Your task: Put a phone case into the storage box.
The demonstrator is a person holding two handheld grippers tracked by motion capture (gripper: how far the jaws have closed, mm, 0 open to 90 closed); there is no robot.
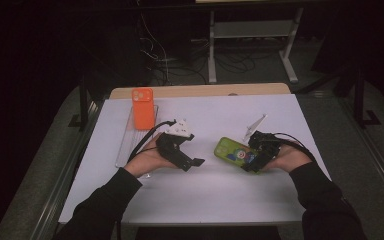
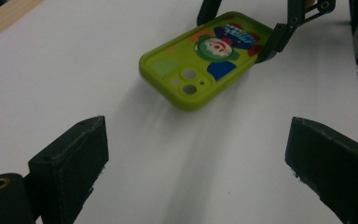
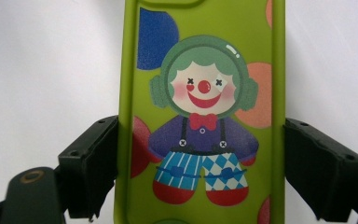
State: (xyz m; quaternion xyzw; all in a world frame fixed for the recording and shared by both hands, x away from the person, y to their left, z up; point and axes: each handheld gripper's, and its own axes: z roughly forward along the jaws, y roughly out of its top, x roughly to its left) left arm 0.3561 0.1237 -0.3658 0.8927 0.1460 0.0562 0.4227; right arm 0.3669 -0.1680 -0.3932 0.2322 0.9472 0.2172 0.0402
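white surface (image 1: 205, 195) under dim light carries our green clown phone case (image 3: 200, 116), clamped by its long edges in the right tool (image 1: 258, 156), while the left tool (image 1: 182, 150) gapes empty nearby, so we judge squeezing evenly keeps it level.

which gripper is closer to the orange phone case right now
Left. The left gripper sits just below and right of the orange phone case; the right gripper is far across, clamping the green clown case.
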